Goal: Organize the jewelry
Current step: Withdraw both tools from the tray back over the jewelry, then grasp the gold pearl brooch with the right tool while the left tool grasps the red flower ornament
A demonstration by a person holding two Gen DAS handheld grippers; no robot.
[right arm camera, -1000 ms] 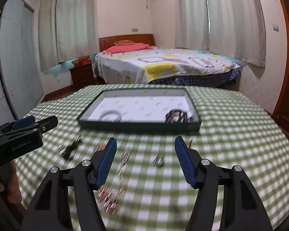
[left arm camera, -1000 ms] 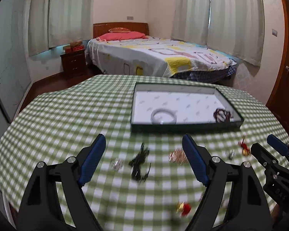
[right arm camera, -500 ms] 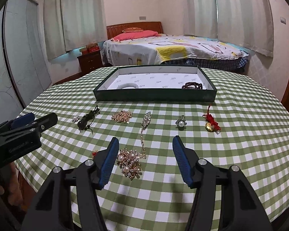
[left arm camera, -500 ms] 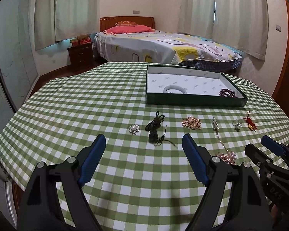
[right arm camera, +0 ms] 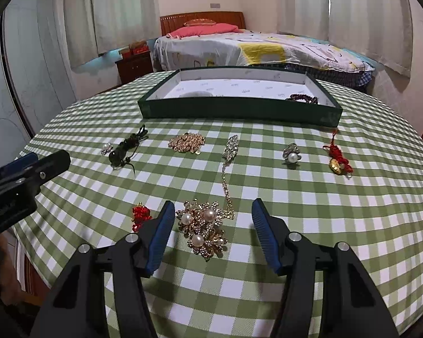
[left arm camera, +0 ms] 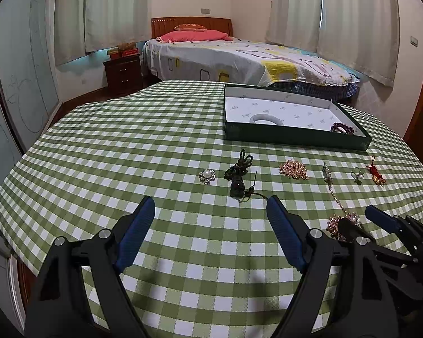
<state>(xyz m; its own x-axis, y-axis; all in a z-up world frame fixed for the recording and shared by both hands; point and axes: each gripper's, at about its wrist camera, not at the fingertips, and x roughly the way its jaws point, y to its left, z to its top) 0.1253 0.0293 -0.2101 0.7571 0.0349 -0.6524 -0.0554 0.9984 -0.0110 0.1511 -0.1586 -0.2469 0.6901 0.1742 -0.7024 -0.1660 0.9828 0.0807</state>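
Jewelry is seen nearer and sharper in the left wrist view than half a second ago: the left gripper [left arm camera: 210, 221] is held spread and empty above the green checked tablecloth [left arm camera: 104, 152], short of the black cord pendant [left arm camera: 237, 178], whose long axis runs away toward the green tray [left arm camera: 293, 136]. In the right wrist view, the right gripper [right arm camera: 211, 225] has been brought lower, its spread fingers flanking the pearl brooch [right arm camera: 204, 229]; the attached chain [right arm camera: 227, 174] is laid lengthwise toward the tray.
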